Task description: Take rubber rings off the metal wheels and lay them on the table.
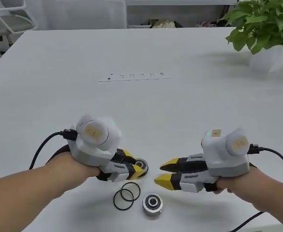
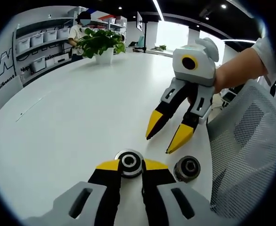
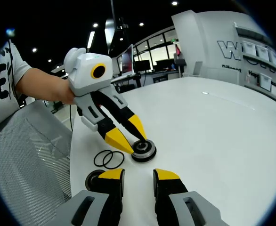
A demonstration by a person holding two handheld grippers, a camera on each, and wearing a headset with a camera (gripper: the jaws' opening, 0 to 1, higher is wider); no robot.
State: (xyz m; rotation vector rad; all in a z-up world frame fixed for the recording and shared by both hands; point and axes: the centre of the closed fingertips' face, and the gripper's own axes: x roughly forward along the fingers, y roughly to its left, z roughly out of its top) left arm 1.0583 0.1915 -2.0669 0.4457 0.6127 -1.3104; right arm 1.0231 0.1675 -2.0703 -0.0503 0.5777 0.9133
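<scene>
White table carries all parts. Left gripper is clenched on one wheel (a jaw on each side). Right gripper is released, jaws apart. Second wheel lies just beside two overlapping black rings on the table.

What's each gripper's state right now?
Left gripper: shut on a round silver metal wheel.
Right gripper: open, holding nothing.
</scene>
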